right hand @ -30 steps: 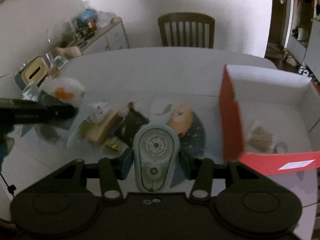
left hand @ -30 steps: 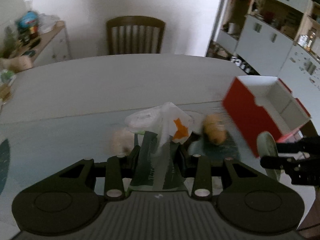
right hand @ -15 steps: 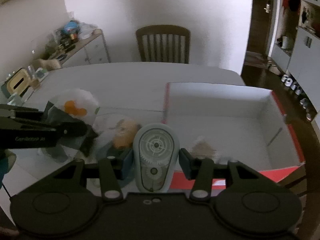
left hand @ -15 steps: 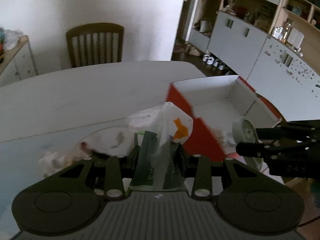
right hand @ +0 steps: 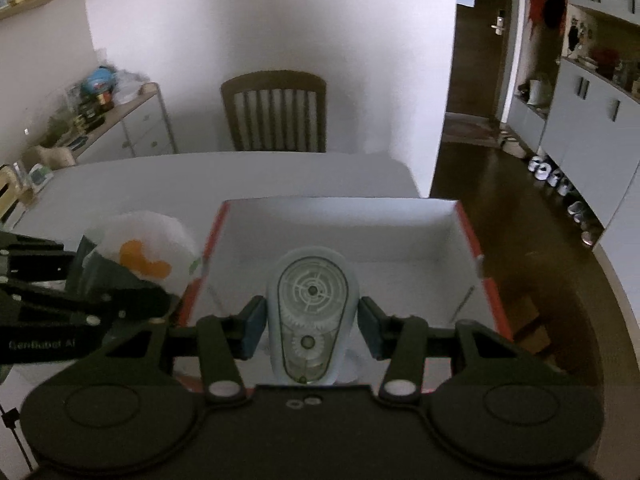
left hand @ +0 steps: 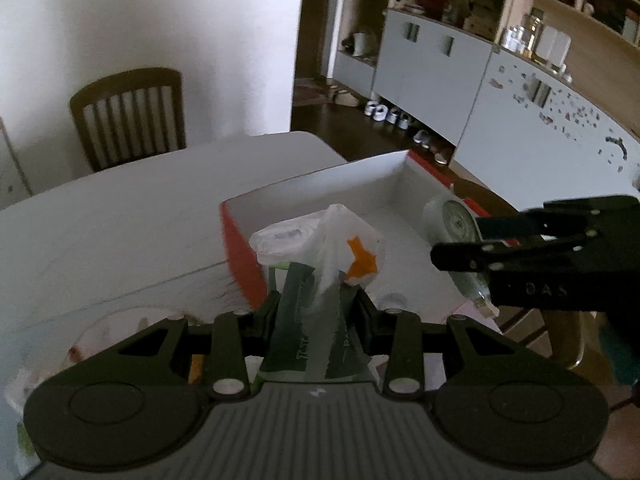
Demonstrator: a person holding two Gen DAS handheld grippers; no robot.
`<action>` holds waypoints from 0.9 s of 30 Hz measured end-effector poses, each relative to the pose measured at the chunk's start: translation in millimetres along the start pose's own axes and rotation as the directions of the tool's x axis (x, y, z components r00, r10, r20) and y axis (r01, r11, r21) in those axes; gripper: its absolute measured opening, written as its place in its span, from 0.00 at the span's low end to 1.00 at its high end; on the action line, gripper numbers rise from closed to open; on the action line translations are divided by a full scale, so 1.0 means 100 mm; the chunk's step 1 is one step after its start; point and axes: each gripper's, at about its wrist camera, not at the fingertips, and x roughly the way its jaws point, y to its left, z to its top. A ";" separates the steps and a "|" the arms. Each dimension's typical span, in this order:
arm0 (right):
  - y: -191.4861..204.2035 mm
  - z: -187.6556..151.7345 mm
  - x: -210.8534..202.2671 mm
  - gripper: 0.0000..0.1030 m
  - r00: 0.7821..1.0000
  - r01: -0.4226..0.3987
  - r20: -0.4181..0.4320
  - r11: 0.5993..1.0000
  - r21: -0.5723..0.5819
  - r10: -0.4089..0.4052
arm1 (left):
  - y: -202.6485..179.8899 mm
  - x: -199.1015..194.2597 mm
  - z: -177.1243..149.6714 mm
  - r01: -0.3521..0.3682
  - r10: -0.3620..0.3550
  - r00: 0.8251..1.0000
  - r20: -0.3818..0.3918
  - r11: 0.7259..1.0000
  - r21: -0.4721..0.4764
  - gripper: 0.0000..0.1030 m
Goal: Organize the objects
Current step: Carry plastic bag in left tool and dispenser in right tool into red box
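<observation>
Red on the outside and white inside, the box point(right hand: 416, 232) sits open at the table point(left hand: 120, 216) edge. We hold two black tongs over it. Our left tongs point(left hand: 318, 316) pinch a dark green packet point(left hand: 298, 320) that has a thin white bag point(left hand: 320, 236) with an orange mark bunched on top. In the left view the packet hangs over the near left corner of the box. Our right tongs point(right hand: 310, 326) grip a pale blue tape roller point(right hand: 312, 312) with see-through gears, and it hangs over the middle of the box. The box floor we can see looks bare. A brown chair point(right hand: 276, 112) stands behind the table, and shoes point(right hand: 556, 184) line the dark floor on the right.
</observation>
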 end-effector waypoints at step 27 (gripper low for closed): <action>-0.63 -0.09 1.07 0.47 0.980 0.063 -0.185 0.997 -0.036 -0.068 | -0.34 1.63 0.49 -0.041 0.064 0.973 -0.220 0.993 0.106 0.37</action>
